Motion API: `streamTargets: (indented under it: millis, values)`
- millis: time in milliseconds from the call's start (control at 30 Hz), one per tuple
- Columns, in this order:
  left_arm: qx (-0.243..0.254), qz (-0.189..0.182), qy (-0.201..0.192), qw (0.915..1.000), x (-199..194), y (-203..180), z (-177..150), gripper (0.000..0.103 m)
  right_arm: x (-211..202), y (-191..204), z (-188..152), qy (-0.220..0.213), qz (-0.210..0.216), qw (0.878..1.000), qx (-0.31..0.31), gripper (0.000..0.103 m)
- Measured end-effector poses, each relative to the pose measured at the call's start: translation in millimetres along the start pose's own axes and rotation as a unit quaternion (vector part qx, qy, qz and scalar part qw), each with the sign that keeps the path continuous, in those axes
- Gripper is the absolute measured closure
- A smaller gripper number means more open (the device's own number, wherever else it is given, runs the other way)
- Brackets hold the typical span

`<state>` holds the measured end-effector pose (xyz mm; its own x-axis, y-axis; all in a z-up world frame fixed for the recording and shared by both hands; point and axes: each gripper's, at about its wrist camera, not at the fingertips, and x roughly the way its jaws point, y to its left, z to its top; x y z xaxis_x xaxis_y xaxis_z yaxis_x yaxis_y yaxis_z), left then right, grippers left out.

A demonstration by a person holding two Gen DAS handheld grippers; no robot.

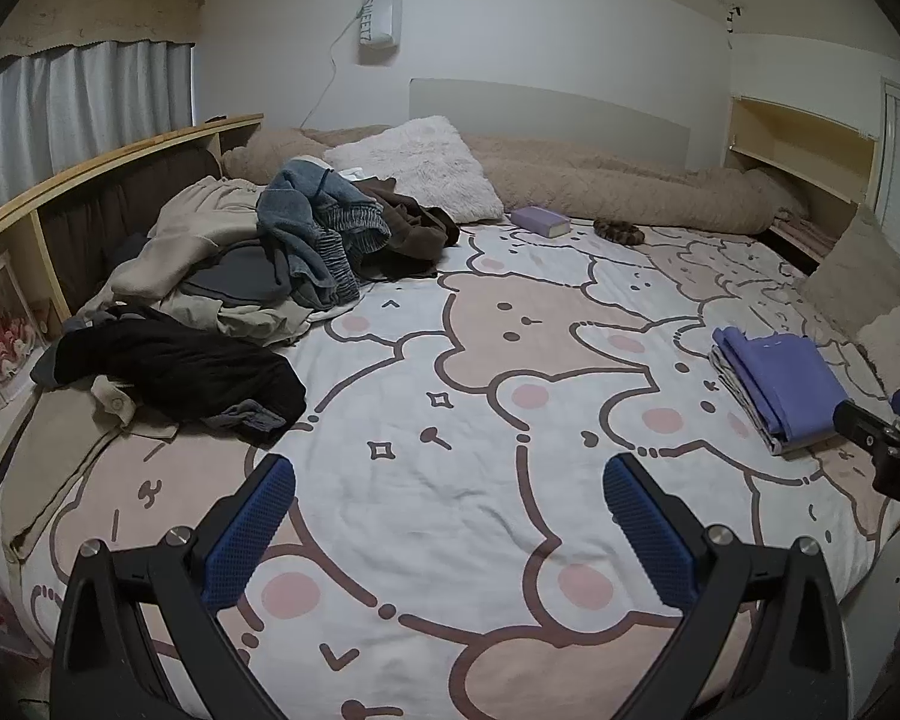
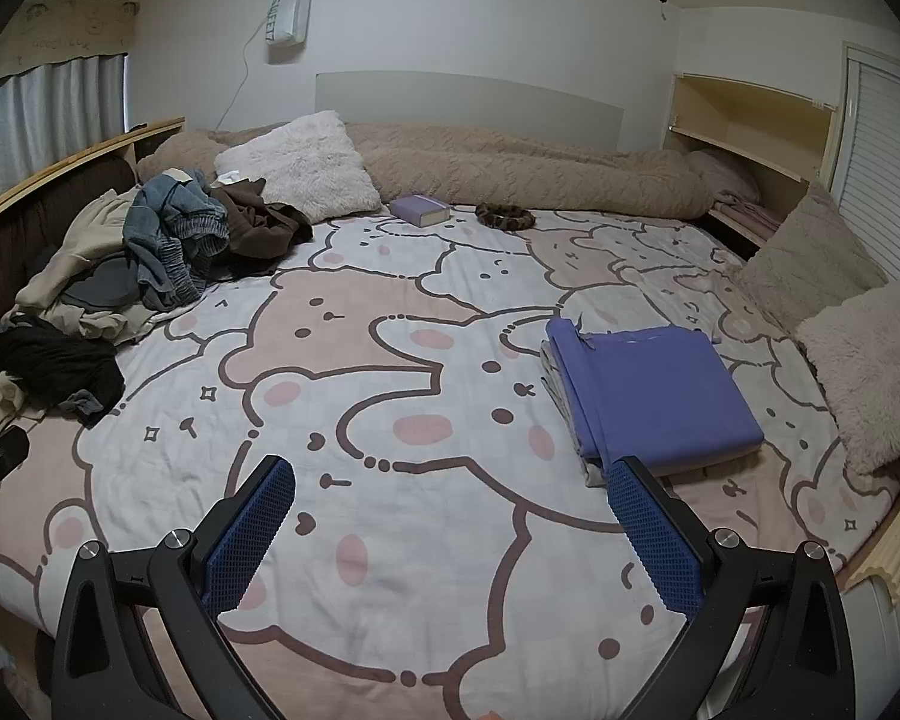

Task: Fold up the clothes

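Both wrist views look from the foot of the bed (image 1: 450,372) toward its headboard (image 2: 468,99), just above the sheet. The left view sits nearer the clothes pile (image 1: 234,264), the right nearer the folded purple cloth (image 2: 654,396); both share them.

Left gripper (image 1: 450,480) held level, blue pads (image 1: 249,531) spread wide, gripping nothing. Right gripper (image 2: 450,480) posed alike, fingers (image 2: 654,531) parted and empty, its black body at the left view's right edge.
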<state>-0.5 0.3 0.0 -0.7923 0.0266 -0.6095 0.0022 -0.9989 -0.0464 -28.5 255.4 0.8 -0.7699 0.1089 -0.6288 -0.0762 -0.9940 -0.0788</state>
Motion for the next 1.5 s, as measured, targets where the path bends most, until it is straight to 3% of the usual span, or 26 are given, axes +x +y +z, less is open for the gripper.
streamTargets:
  millis: [1500]
  values:
    - [-0.012, -0.001, 0.01, 0.9999, 3, 11, -1, 0.0, 1, 6, 3, 0.003, -0.002, 1.0, -0.014, 0.0]
